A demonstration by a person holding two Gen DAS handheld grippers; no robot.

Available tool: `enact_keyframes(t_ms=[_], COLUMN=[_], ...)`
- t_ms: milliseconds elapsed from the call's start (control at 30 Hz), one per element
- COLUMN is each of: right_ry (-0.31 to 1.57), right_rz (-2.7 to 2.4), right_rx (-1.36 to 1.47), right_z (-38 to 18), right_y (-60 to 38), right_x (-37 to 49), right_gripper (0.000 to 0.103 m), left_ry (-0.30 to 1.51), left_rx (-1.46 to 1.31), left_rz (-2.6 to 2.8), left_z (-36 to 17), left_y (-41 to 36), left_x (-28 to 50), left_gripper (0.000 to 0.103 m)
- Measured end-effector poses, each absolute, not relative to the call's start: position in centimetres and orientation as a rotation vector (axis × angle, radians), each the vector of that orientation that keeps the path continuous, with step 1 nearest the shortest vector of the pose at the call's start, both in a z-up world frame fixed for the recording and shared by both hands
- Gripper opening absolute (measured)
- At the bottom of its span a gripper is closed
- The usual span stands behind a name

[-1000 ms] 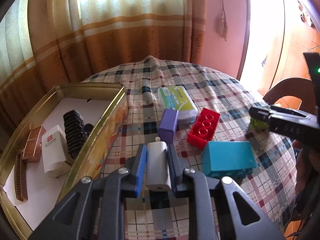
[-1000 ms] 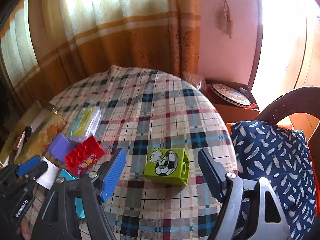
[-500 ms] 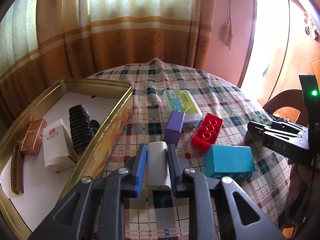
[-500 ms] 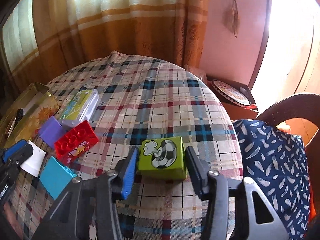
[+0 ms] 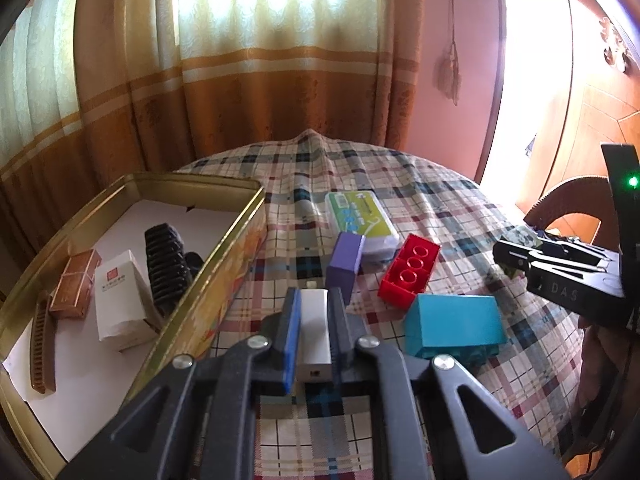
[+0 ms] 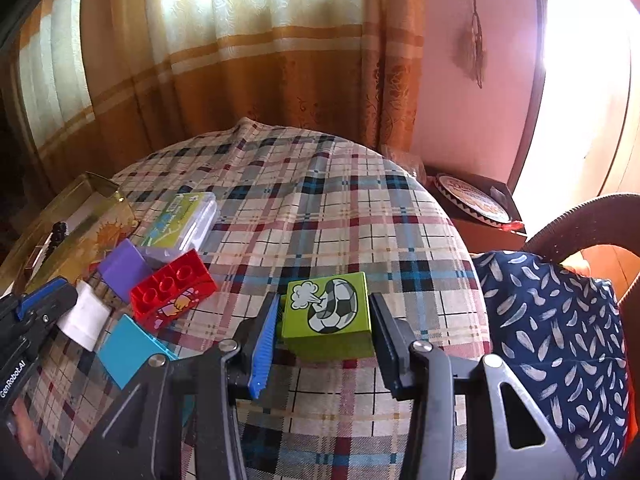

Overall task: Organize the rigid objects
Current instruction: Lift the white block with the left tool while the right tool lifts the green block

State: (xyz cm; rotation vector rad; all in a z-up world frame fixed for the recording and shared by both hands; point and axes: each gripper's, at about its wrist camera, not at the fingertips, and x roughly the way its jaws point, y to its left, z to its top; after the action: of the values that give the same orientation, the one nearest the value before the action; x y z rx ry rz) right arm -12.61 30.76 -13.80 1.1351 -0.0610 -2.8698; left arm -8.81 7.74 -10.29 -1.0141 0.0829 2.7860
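Note:
My left gripper (image 5: pixel 314 312) is shut on a white rectangular block (image 5: pixel 315 332), held above the plaid table beside the gold tin (image 5: pixel 224 264). My right gripper (image 6: pixel 325 322) is shut on a green brick with a football picture (image 6: pixel 326 316), lifted over the table's right side. On the cloth lie a purple block (image 5: pixel 346 266), a red brick (image 5: pixel 410 276), a teal brick (image 5: pixel 454 326) and a clear green-labelled case (image 5: pixel 362 220). The left gripper and its white block (image 6: pixel 84 316) also show in the right wrist view.
The tin holds a white box (image 5: pixel 120 300), a black ridged piece (image 5: pixel 166 264), a brown box (image 5: pixel 76 284) and a brown comb (image 5: pixel 40 348). A curtain hangs behind. A chair with a blue patterned cushion (image 6: pixel 560 344) stands right of the table.
My right gripper closed on the green brick and lifted it. My left gripper, still holding the white block, rose a little.

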Motion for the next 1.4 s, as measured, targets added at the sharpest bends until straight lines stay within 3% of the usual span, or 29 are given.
enact_keyframes(t_ms=[233, 467, 600, 767, 833, 1400], right_ry=[-0.072, -0.085, -0.085, -0.089, -0.091, -0.078], right_rz=[-2.862, -2.855, -2.853, -2.848, -2.849, -2.861], right_rx=[1.13, 1.138, 1.142, 1.146, 1.145, 1.037], right_z=[-13.8, -13.9, -13.9, -14.0, -14.0, -13.4], right_y=[30.8, 30.9, 30.8, 31.0, 31.0, 30.7], right_x=[-12.5, -12.6, -12.7, -12.7, -12.7, -11.8], right_gripper=[0.046, 0.046, 0.046, 0.046, 0.047, 0.046], left_ry=[0.073, -0.001, -0.02, 0.079, 0.083, 0.008], left_rx=[-1.034, -1.12, -1.172, -1.208, -1.212, -1.096], left_rz=[2.756, 2.728, 2.686, 2.655, 2.656, 2.746], left_z=[-10.4, -11.1, -11.7, -12.3, -12.3, -11.1], left_y=[7.8, 7.0, 7.1, 8.5, 8.5, 7.0], left_x=[-9.1, -9.9, -10.4, -10.5, -10.4, -9.4], left_gripper=[0.011, 0.032, 0.032, 0.031, 0.02, 0.02])
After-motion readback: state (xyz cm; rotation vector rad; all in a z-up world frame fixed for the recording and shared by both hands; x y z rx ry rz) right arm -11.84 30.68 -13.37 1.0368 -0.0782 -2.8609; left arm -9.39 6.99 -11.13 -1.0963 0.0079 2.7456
